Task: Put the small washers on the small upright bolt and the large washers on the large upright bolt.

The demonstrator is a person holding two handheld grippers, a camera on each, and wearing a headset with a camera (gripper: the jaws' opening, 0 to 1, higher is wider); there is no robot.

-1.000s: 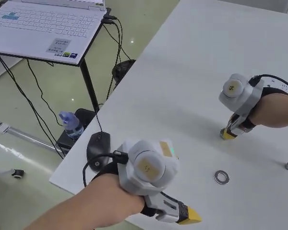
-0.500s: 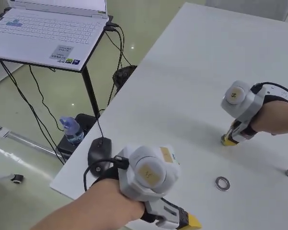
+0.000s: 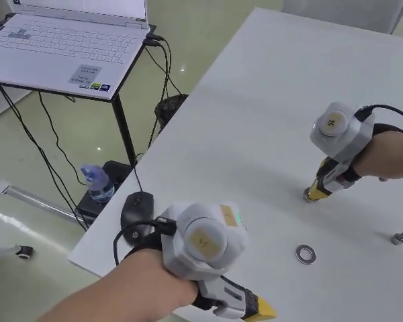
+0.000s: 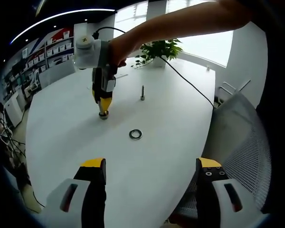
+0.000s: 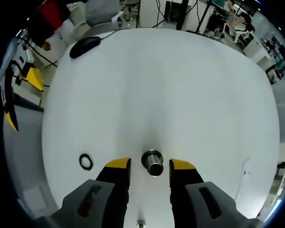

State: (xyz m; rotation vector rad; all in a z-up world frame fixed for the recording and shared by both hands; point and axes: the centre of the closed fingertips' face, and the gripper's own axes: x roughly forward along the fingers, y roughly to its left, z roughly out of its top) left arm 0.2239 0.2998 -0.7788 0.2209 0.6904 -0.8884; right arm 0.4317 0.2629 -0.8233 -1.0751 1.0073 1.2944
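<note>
The white desk (image 3: 255, 100) fronts a laptop stand. At its near edge the left gripper (image 4: 151, 164) hangs spread and empty. 1 washer (image 3: 305, 254) lies loose beyond. Farther in, the right gripper (image 3: 316, 193) straddles the large bolt (image 5: 153, 163), jaws parted; a sideways pull-away could topple it.

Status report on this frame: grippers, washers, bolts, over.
Left gripper open, hovering. Right gripper open, jaws straddling upright bolt. One washer loose on table. Nothing blocking.

A flat silver metal ring washer (image 3: 305, 254) lies on the white table (image 3: 255, 134). A slim silver upright bolt (image 4: 142, 92) stands near it. A thicker, stubby silver bolt (image 5: 153, 163) stands apart from both.
</note>
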